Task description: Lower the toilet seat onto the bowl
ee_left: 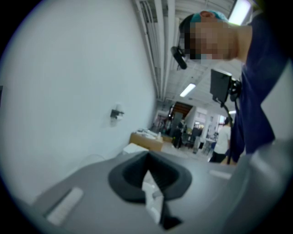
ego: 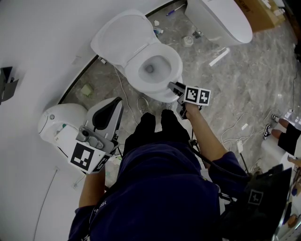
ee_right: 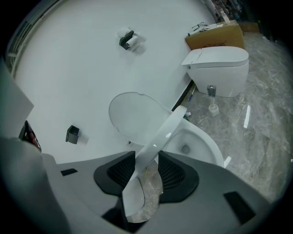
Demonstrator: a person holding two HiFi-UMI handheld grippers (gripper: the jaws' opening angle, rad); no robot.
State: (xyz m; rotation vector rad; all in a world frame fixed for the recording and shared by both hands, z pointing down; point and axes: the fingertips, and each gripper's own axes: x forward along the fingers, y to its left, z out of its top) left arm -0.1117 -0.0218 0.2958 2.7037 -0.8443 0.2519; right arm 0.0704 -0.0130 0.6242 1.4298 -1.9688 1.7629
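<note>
A white toilet stands against the curved wall with its lid (ego: 120, 37) upright. The seat (ego: 175, 61) rings the bowl (ego: 151, 69). My right gripper (ego: 173, 87) is at the seat's front edge. In the right gripper view the seat (ee_right: 167, 130) runs edge-on between the dark pads of my right gripper (ee_right: 149, 171), tilted up off the bowl (ee_right: 192, 144), with the lid (ee_right: 135, 116) behind it. The pads close on the seat's front rim. My left gripper (ego: 115, 101) hangs by the person's left side, pointing away from the toilet. My left gripper (ee_left: 147, 160) has its jaws together, holding nothing.
A second white toilet (ego: 63, 122) sits on the floor by my left gripper. A third one (ego: 221, 19) and a cardboard box (ego: 263, 14) stand at the far right. Cables (ego: 235, 129) and small scraps lie on the marble floor. Another person's shoes (ego: 277, 127) show at the right edge.
</note>
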